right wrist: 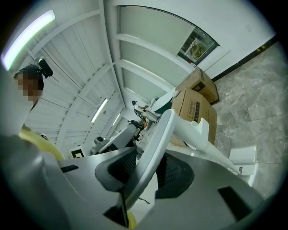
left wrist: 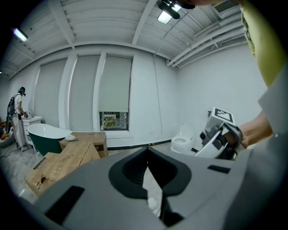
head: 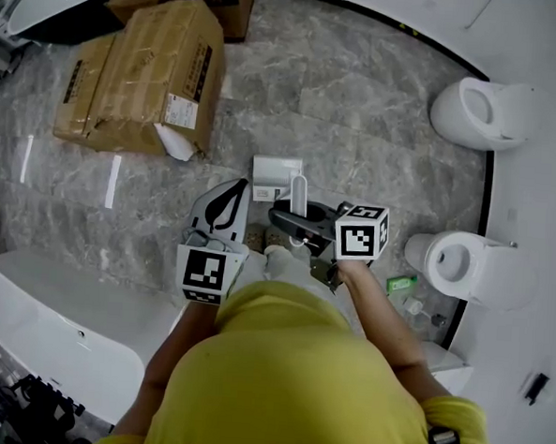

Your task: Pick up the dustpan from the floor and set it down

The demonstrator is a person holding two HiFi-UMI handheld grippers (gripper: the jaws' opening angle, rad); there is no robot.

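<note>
Head view: the right hand-held gripper (head: 292, 222) was closed on the handle of the white dustpan (head: 277, 177). The pan end lay beyond its jaws, over the grey stone floor (head: 360, 109) just ahead of my feet. I could not tell from here whether the pan was touching the floor. The left hand-held gripper (head: 233, 191) pointed forward just beside the pan, apart from it.

Left gripper view: the left hand-held gripper (left wrist: 147, 151) had its jaws drawn narrow, tips together, with nothing between them. The right hand-held gripper (left wrist: 219, 135) showed off to the right, near a toilet (left wrist: 182, 140).

Right gripper view: the right hand-held gripper (right wrist: 146, 167) had the white handle loop clamped between its pads. The dustpan (right wrist: 194, 130) ran away from the jaws, long axis sloping forward and down, pan end lowest over the tiles.

Judgement: the right hand carried the load alone. Setting it down would turn on lowering along that sloping axis so the pan end landed first. The left hand was near but not needed.
</note>
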